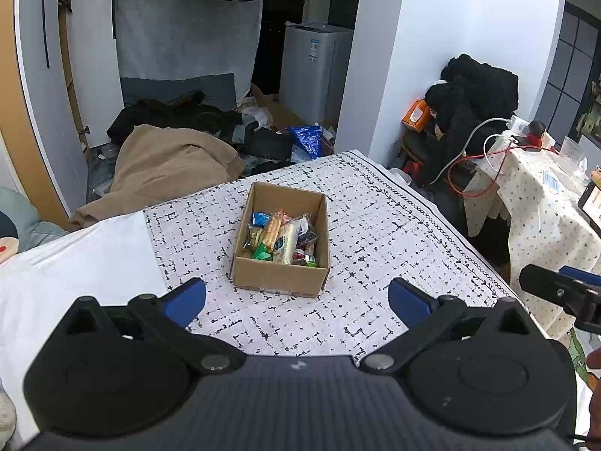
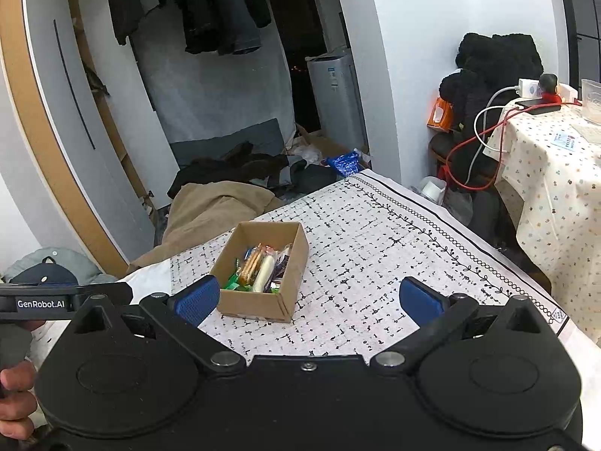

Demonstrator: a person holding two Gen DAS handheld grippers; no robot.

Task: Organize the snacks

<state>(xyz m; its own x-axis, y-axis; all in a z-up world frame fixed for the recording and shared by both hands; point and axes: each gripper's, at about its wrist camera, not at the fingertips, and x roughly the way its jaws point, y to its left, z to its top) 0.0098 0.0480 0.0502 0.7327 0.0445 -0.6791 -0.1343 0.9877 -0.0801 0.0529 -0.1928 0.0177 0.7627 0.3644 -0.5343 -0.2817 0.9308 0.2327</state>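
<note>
Where the patterned cloth (image 1: 375, 225) covers the table, an open cardboard box (image 1: 280, 274) sits near its middle, flaps gone or folded, long axis running away from both cameras, tilted slightly left-to-right in the right wrist view. Box holds the snacks (image 1: 281, 236): small wrapped packets packed toward the near end, far end of the floor bare. Among them a pale long pack (image 1: 286, 242) and an orange-brown biscuit sleeve (image 1: 271, 228), both lying lengthwise along the box; a blue wrapper (image 1: 260, 218) at the back left, green wrappers (image 1: 261, 252) at the near left, dark and red packets on the right side. Exact count cannot be told. Left gripper (image 1: 296, 302) hovers just short of the box's near wall, blue fingers (image 1: 186, 300) spread wide, nothing between them. Right gripper (image 2: 310, 298) likewise spread wide and empty, box ahead and left of its centre, its left finger (image 2: 199, 300) overlapping the box's near left corner in view; contact cannot be told. A hand (image 2: 17, 398) grips a handle at the lower left edge of the right wrist view.
</note>
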